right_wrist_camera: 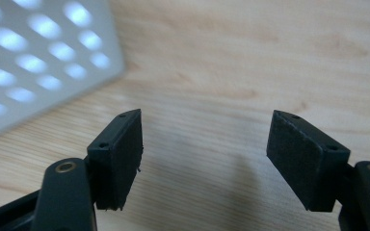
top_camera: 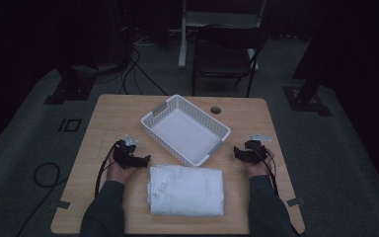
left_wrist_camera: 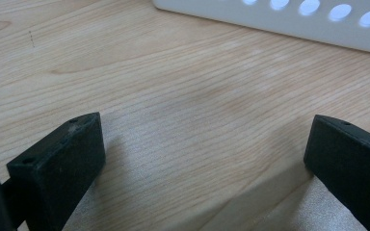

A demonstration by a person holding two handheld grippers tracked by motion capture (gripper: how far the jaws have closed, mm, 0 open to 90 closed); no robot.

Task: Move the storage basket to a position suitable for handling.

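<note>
Folded white cloth towel (top_camera: 186, 190) lies flat on the light wooden table (top_camera: 113, 118), at the near edge between the person's forearms. White perforated plastic basket (top_camera: 185, 129) sits just behind it, empty. Left gripper (top_camera: 146, 160) rests on the table left of the towel, jaws spread wide, nothing between them. Right gripper (top_camera: 237, 152) sits right of the basket's corner, jaws apart, holding nothing.

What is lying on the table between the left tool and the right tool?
In the high view, the folded white cloth lies between left tool and right tool.
</note>
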